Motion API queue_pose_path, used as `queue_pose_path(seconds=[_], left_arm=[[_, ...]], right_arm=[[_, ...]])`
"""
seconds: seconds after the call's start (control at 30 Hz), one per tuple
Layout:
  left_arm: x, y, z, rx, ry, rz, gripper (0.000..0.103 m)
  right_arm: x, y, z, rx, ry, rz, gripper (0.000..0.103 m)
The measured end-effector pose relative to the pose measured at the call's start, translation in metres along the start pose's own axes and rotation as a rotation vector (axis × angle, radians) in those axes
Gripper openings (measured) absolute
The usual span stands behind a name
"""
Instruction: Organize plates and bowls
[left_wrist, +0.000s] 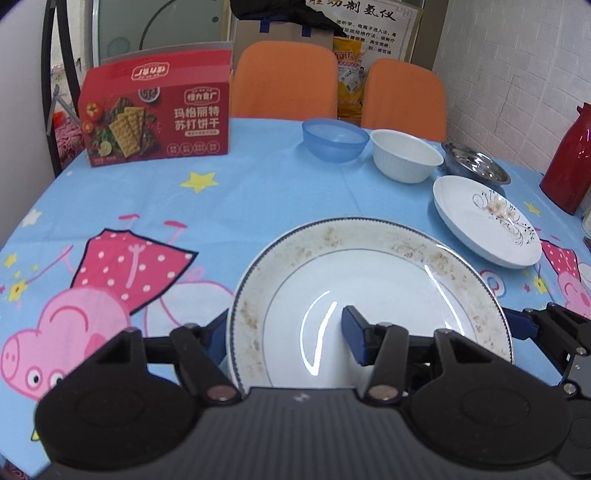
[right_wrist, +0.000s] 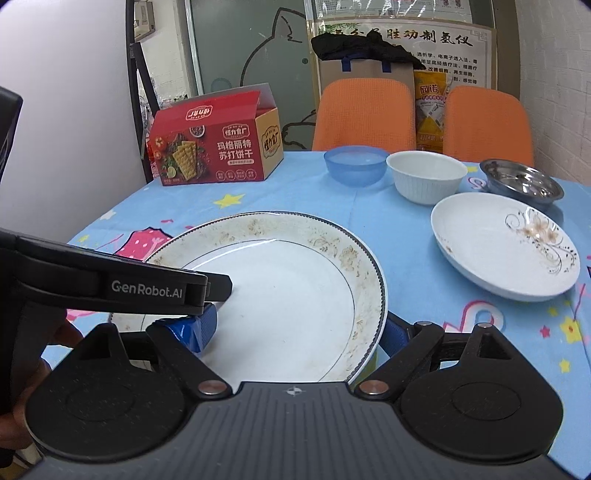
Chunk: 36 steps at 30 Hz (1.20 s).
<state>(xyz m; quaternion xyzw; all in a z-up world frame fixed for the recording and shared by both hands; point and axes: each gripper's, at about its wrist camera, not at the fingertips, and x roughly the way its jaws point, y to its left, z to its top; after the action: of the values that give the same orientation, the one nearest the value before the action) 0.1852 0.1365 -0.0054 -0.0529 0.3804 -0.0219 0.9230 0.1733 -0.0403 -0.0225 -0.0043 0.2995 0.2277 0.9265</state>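
A large white plate with a faded floral rim (left_wrist: 369, 280) (right_wrist: 295, 288) is held over the blue tablecloth. My left gripper (left_wrist: 284, 332) straddles its left rim, one blue pad under the rim, one inside the plate. My right gripper (right_wrist: 295, 332) straddles its right rim the same way. The left gripper's arm also shows in the right wrist view (right_wrist: 147, 288). A smaller flower-patterned plate (left_wrist: 487, 221) (right_wrist: 506, 243) lies to the right. Behind stand a blue bowl (left_wrist: 334, 138) (right_wrist: 354, 164), a white bowl (left_wrist: 404, 155) (right_wrist: 424, 177) and a steel bowl (left_wrist: 476, 166) (right_wrist: 524, 181).
A red cracker box (left_wrist: 155, 118) (right_wrist: 214, 147) stands at the back left of the table (left_wrist: 258, 192). A red thermos (left_wrist: 569, 162) stands at the right edge. Two orange chairs (left_wrist: 288, 81) (right_wrist: 365, 114) sit behind the table.
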Motion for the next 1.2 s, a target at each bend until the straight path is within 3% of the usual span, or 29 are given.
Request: queue_pose_path(seconds=[0.23, 0.3, 0.47, 0.63, 0.83, 0.9, 1.2], left_arm=[[0.002, 0.0, -0.011, 0.031, -0.014, 0.032, 0.053], [0.003, 0.003, -0.012, 0.025, -0.008, 0.017, 0.056], [-0.016, 0.008, -0.002, -0.005, -0.09, -0.003, 0.063], [-0.024, 0.002, 0.007, 0.006, -0.123, 0.009, 0.069], [-0.021, -0.013, 0.007, 0.032, -0.108, 0.003, 0.07], [-0.02, -0.018, 0.007, 0.042, -0.107, 0.002, 0.076], [-0.013, -0.047, 0.019, 0.094, -0.099, -0.002, 0.076]], right_arm=[[0.005, 0.0, -0.015, 0.026, 0.033, 0.041, 0.078], [0.005, -0.003, -0.016, 0.037, 0.021, 0.048, 0.076], [-0.014, -0.008, -0.015, 0.069, -0.046, 0.02, 0.077], [-0.029, -0.015, -0.01, 0.064, -0.092, -0.004, 0.078], [-0.027, -0.031, -0.014, 0.109, -0.063, -0.006, 0.078], [-0.027, -0.036, -0.016, 0.121, -0.057, -0.006, 0.078], [-0.032, -0.071, -0.017, 0.182, -0.067, -0.033, 0.078]])
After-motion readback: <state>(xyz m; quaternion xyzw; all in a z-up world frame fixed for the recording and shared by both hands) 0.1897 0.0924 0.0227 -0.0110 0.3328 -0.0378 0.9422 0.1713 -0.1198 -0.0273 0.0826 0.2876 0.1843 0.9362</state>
